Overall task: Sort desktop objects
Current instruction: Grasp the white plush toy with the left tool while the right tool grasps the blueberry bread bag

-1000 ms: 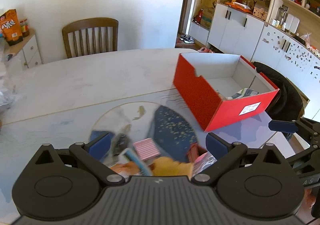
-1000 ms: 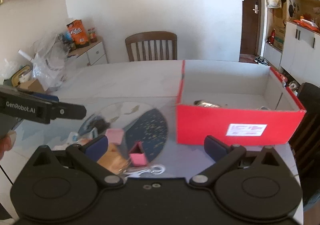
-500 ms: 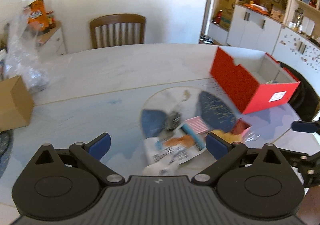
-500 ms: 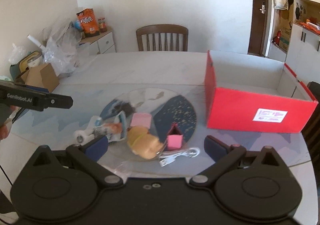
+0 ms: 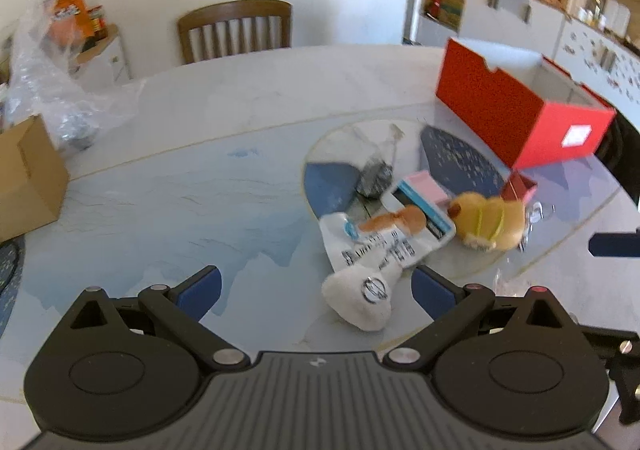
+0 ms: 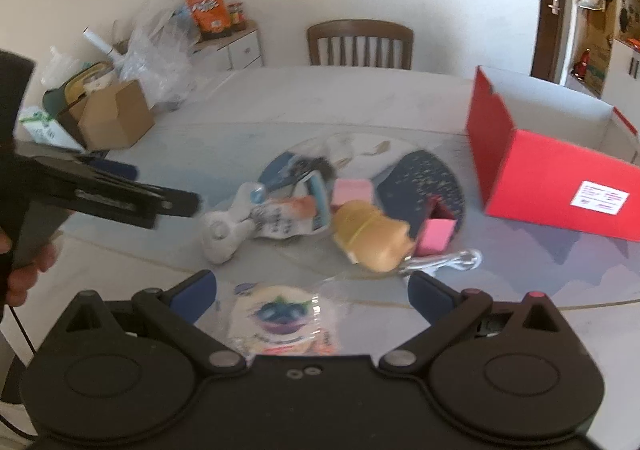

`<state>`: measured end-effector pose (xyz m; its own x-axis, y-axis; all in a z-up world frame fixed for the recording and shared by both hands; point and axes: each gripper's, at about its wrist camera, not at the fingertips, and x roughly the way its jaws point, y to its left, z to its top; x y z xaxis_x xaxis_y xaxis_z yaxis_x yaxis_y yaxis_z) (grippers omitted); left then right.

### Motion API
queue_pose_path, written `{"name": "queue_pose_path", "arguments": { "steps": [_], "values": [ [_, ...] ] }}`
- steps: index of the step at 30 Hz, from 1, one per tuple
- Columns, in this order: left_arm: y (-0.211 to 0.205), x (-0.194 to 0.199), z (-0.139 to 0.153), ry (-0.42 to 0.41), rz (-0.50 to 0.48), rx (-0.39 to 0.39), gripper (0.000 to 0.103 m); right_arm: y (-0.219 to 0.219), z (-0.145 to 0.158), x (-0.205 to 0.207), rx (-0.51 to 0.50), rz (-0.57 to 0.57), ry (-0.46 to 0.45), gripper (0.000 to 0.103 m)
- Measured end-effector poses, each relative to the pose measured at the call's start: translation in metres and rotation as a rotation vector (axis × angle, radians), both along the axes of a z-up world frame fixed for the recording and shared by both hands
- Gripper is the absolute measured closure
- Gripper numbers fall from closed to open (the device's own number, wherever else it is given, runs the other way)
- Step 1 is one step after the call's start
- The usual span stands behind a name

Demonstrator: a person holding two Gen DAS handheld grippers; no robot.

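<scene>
Table [image 5: 168, 178], loose pile: white plush [image 5: 358, 304] just ahead of the left gripper [image 5: 316, 288], nearer its right finger, jaws apart and empty; clear snack packet [image 6: 280, 320] between the spread, empty fingers of the right gripper [image 6: 312, 292]; red box [image 6: 552, 186] well right.

Glossy table [image 5: 160, 210]; matt cardboard red box [image 6: 540, 178].

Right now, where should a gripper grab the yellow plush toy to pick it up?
Probably across the plush toy's narrow middle, from above. It lies on its side, long and rounded, with a pink box tight beside one end, so the ends look crowded. The right gripper hangs open nearby.
</scene>
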<state>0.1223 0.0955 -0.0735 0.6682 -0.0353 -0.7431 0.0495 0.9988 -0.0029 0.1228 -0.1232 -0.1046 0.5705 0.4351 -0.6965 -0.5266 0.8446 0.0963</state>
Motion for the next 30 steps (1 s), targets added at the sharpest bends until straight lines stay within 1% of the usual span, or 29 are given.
{"name": "queue_pose_path", "arguments": {
  "steps": [12,20,22,26,28,30],
  "values": [
    [-0.017,0.018,-0.03,0.067,-0.055,-0.005,0.002,0.021,-0.026,0.0,-0.047,0.018,0.057,0.001],
    [-0.022,0.021,-0.039,0.078,-0.063,-0.004,0.003,0.028,-0.039,0.006,-0.069,0.03,0.091,0.004],
    [-0.022,0.022,-0.041,0.082,-0.066,0.001,0.008,0.029,-0.04,0.007,-0.075,0.032,0.09,0.005],
    [-0.023,0.022,-0.043,0.086,-0.067,0.013,0.013,0.027,-0.041,0.009,-0.077,0.032,0.1,0.009],
    [-0.023,0.023,-0.044,0.091,-0.068,0.011,0.028,0.027,-0.041,0.009,-0.081,0.034,0.101,0.011],
    [-0.022,0.023,-0.045,0.096,-0.066,0.007,0.032,0.027,-0.041,0.009,-0.083,0.035,0.097,0.014]
  ]
}}
